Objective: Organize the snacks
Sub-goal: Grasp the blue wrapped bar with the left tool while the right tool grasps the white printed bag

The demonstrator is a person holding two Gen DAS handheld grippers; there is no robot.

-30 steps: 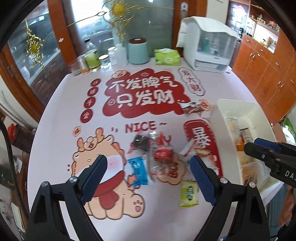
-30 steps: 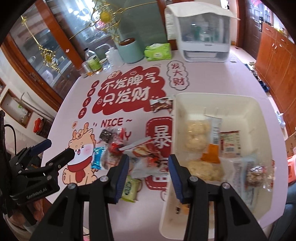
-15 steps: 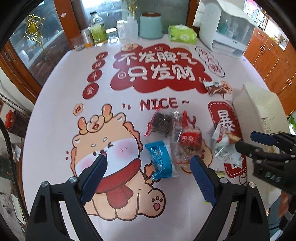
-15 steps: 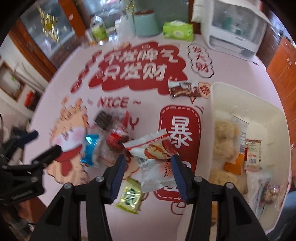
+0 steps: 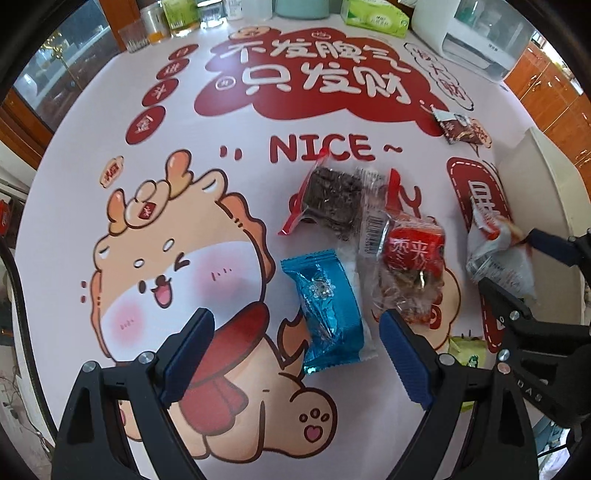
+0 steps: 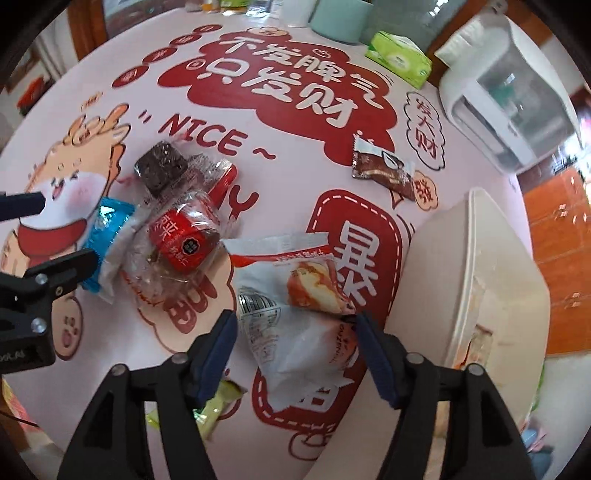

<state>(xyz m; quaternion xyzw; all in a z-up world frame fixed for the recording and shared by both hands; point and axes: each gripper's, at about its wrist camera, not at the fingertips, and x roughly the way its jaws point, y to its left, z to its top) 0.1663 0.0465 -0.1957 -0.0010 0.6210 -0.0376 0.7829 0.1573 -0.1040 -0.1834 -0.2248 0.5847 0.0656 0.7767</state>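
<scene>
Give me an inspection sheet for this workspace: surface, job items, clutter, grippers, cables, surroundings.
Surface: pink printed tablecloth with red lettering and a cartoon dragon.
Job's things: white cake-print snack bag between the right fingers; blue foil packet, clear red-label pack, dark seaweed-like pack, brown wrapper, small green packet loose; cream plastic bin at right.
Clutter: green tissue box, teal canister, jars at the far edge.
Grippers: left gripper open, empty; right gripper open around the bag.
Cables: nothing seen on the table.
Surroundings: white countertop appliance, orange-brown cabinets.
</scene>
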